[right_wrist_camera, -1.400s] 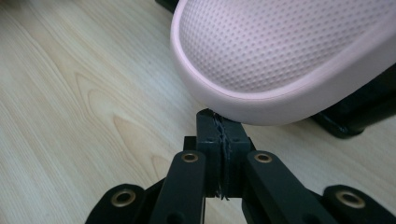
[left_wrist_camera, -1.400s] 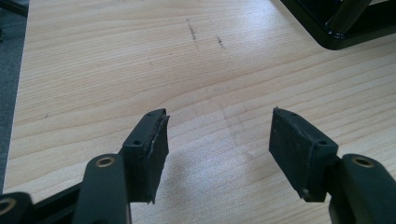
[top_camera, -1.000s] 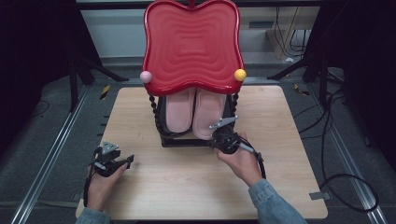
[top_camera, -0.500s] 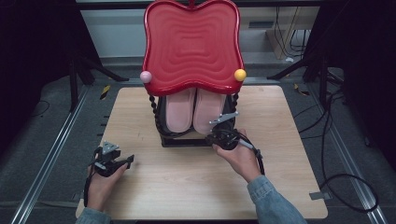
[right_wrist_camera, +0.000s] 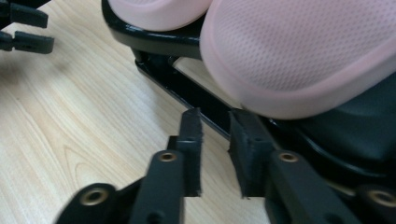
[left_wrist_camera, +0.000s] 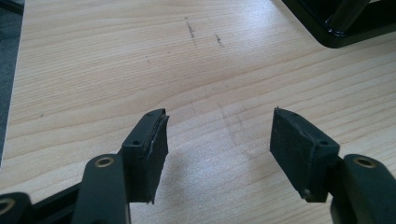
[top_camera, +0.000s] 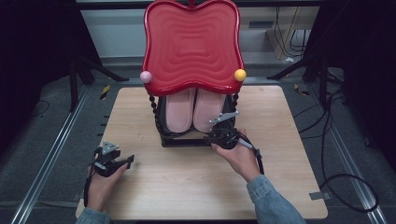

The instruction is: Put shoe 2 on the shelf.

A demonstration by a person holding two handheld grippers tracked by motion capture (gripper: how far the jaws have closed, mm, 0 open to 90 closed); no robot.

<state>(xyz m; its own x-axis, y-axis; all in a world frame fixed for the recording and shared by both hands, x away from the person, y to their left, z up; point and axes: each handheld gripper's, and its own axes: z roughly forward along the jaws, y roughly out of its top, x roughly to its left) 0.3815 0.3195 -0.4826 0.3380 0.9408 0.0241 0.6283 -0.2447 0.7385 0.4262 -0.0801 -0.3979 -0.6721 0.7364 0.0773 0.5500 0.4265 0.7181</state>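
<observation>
A black rack (top_camera: 182,141) stands at the back middle of the wooden table (top_camera: 280,186), under a wavy red top (top_camera: 192,46). Two pink slippers (top_camera: 180,112) (top_camera: 209,109) lie side by side on its lower shelf. My right gripper (top_camera: 214,135) is at the rack's front right corner. Its jaws (right_wrist_camera: 215,126) have just been opening and now stand a little apart, with nothing between the pads. They sit just below the near slipper's toe (right_wrist_camera: 299,51), by the rack's black frame (right_wrist_camera: 159,44). My left gripper (top_camera: 128,161) rests low over the table's front left, open and empty (left_wrist_camera: 219,140).
A pink ball (top_camera: 146,77) and a yellow ball (top_camera: 240,74) sit at the red top's front corners. The rack's corner (left_wrist_camera: 345,23) appears at the upper right of the left gripper view. Bare wood stretches between the two hands. Cables (top_camera: 336,177) lie on the floor at right.
</observation>
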